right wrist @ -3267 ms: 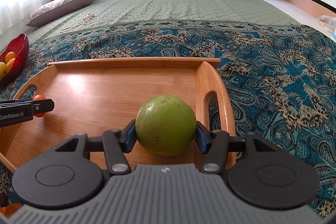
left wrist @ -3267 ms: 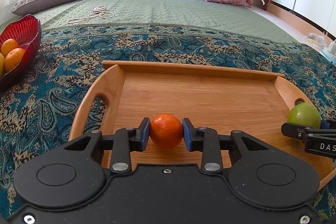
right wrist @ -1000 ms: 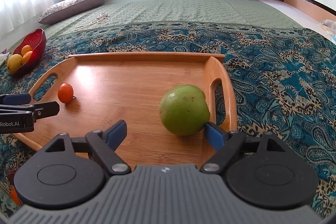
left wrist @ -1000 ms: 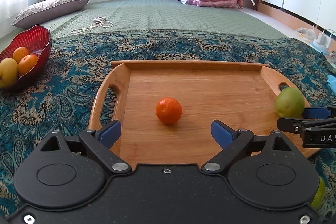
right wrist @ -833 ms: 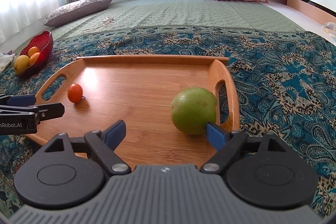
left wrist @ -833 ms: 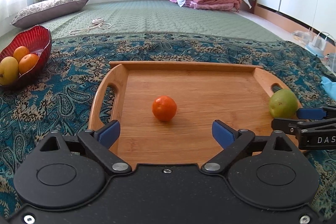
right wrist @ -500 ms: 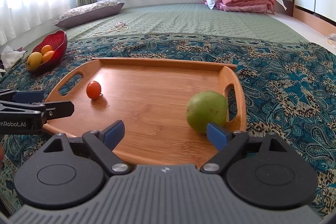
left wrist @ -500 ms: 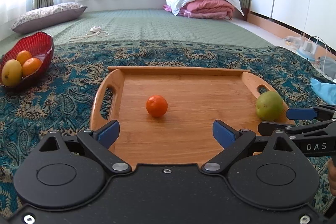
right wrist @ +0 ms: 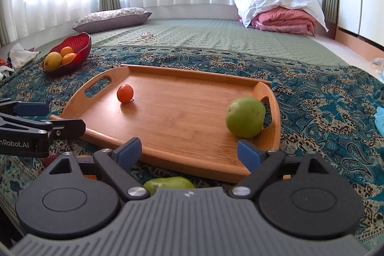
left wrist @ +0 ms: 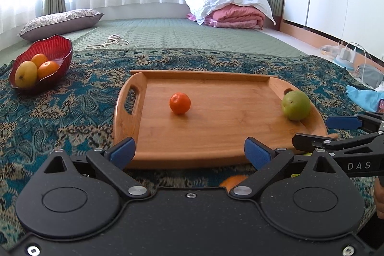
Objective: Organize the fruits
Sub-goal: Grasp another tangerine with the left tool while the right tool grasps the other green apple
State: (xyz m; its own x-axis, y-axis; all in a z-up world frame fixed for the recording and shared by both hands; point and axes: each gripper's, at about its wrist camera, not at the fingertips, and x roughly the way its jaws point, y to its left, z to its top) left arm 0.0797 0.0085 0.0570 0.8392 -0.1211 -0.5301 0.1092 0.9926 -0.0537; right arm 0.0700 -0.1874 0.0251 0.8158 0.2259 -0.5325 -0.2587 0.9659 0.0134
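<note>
- Left gripper (left wrist: 189, 152): matte black plastic, blue pads, jaws spread wide and just been opening, nothing between them; hanging over the near tray edge.
- Right gripper (right wrist: 189, 152): same build, ribbed grey housing, jaws wide too, just been opening, empty.
- Partly hidden under the bodies, on the cloth: an orange fruit (left wrist: 231, 181) and a green one (right wrist: 168, 184).
- Tray (left wrist: 216, 145): smooth bamboo, rounded ends with cut-out handles, low rim.
- Mandarin (left wrist: 180, 103): small, round, glossy orange, left of tray centre, free of both grippers.
- Guava (right wrist: 244, 116): larger, dull green, speckled brown, close by the right handle.
- Cloth (left wrist: 60, 116): teal paisley weave under the tray.
- Bowl (left wrist: 64, 52): ribbed red glass, wavy rim, far left, holding yellow and orange fruit.
- Quilt (left wrist: 180, 35): stitched green, beyond.
</note>
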